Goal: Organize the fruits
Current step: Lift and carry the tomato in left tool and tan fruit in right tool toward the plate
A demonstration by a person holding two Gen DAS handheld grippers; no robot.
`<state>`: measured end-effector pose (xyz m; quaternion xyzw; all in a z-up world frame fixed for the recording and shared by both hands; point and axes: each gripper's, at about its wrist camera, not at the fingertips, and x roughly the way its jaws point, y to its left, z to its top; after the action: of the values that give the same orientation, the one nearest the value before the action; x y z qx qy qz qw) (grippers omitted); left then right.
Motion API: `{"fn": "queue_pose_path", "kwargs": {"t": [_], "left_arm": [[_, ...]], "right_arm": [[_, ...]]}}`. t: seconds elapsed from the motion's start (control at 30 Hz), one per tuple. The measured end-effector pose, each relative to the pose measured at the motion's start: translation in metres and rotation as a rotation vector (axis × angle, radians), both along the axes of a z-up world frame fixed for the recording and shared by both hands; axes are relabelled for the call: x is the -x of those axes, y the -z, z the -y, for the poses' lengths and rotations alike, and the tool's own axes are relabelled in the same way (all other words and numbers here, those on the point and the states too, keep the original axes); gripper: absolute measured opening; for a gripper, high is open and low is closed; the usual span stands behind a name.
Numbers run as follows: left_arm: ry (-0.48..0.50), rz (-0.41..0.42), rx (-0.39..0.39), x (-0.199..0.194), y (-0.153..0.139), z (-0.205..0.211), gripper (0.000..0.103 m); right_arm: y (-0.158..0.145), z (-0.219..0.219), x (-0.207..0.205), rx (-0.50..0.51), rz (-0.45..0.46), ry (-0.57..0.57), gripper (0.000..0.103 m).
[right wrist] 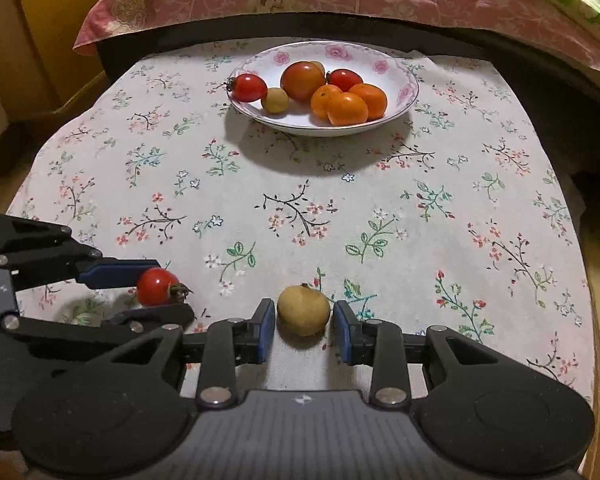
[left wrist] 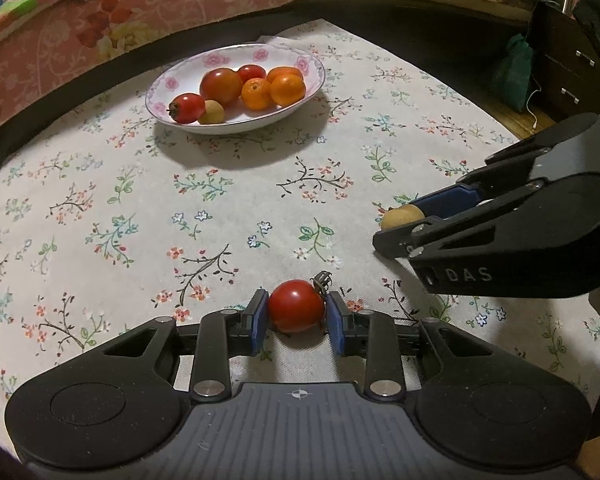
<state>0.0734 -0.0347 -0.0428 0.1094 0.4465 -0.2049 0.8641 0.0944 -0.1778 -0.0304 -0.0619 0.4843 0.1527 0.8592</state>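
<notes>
A white plate with pink flowers (left wrist: pixel 160 96) (right wrist: pixel 404 92) stands at the far side of the table and holds several tomatoes, oranges and a small tan fruit. My left gripper (left wrist: pixel 297 314) has its blue pads on both sides of a red tomato (left wrist: pixel 296 306) (right wrist: pixel 156 286) that rests on the cloth, the pads touching it or nearly so. My right gripper (right wrist: pixel 304 318) straddles a tan round fruit (right wrist: pixel 304 310) (left wrist: pixel 400 216) on the cloth, with small gaps at each pad. The two grippers are side by side near the table's front edge.
A floral tablecloth (left wrist: pixel 140 220) covers the table. A bed with a pink flowered cover (left wrist: pixel 100 20) runs behind it. A dark drawer unit (left wrist: pixel 568 68) and a green pouch (left wrist: pixel 514 72) stand at the far right. A yellow wooden cabinet (right wrist: pixel 40 32) is at the left.
</notes>
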Motion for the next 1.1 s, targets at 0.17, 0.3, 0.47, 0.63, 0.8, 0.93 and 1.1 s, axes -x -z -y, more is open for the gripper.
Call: {"fn": "queue_pose_path", "kwargs": {"t": [0.17, 0.3, 0.47, 0.63, 0.8, 0.93, 1.1], "left_arm": [[-0.015, -0.003, -0.001, -0.003, -0.001, -0.003, 0.037], [-0.035, -0.005, 0.006, -0.006, -0.004, -0.006, 0.037], [-0.066, 0.006, 0.044, -0.012, -0.013, -0.013, 0.037], [-0.082, 0.020, 0.066, -0.021, -0.021, -0.016, 0.037], [-0.092, 0.051, 0.092, -0.034, -0.034, -0.014, 0.037], [-0.088, 0.079, 0.090, -0.049, -0.043, -0.011, 0.037], [-0.095, 0.107, 0.087, -0.075, -0.051, -0.007, 0.037]], "right_arm": [[0.001, -0.006, -0.002, 0.013, 0.012, -0.030, 0.029], [0.000, -0.002, -0.002, 0.007, 0.008, -0.021, 0.029], [-0.006, 0.002, 0.003, -0.007, 0.025, -0.024, 0.029], [-0.018, 0.003, 0.000, -0.052, 0.055, -0.014, 0.029], [-0.028, 0.003, -0.008, -0.086, 0.078, -0.008, 0.029], [-0.038, 0.003, -0.021, -0.109, 0.105, -0.005, 0.029], [-0.052, 0.006, -0.045, -0.130, 0.135, 0.006, 0.029]]}}
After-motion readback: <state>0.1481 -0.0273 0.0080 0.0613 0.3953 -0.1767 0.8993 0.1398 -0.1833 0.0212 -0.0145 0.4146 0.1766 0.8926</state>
